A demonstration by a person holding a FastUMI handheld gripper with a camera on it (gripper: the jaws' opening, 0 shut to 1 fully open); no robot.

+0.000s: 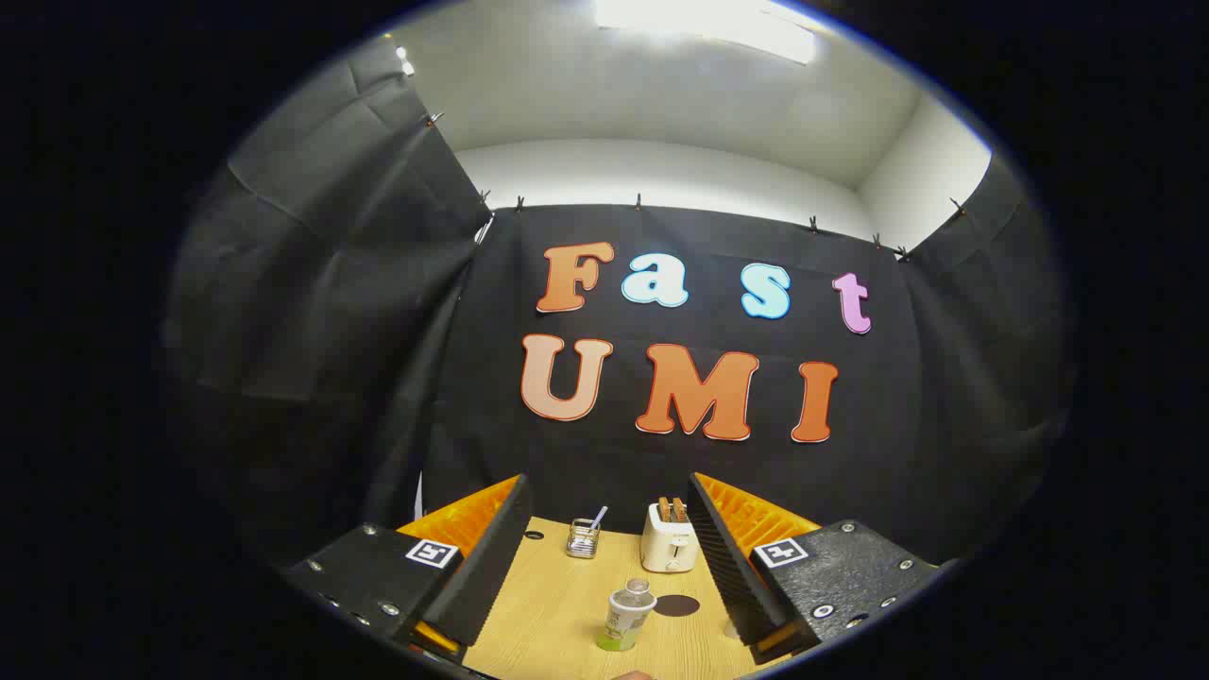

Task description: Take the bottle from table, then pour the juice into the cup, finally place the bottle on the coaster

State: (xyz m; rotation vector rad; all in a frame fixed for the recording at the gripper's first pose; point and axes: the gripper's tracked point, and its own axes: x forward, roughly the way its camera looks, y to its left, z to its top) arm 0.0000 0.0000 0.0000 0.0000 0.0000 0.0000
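My gripper point(609, 552) with fingers spread wide, bottle point(625, 616) upright between them at lower centre, dark coaster point(676, 605) just right of it, toaster point(669, 545) and glass cup point(584, 539) beyond on the wooden table point(548, 604).

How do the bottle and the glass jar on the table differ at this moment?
The bottle stands near, between the open fingers of the hand-held gripper; the glass jar stands farther back, beside the toaster. The bottle is pale with a green base and capped; the jar is clear, open-topped, with a utensil sticking out. Both stand upright on the wooden table.
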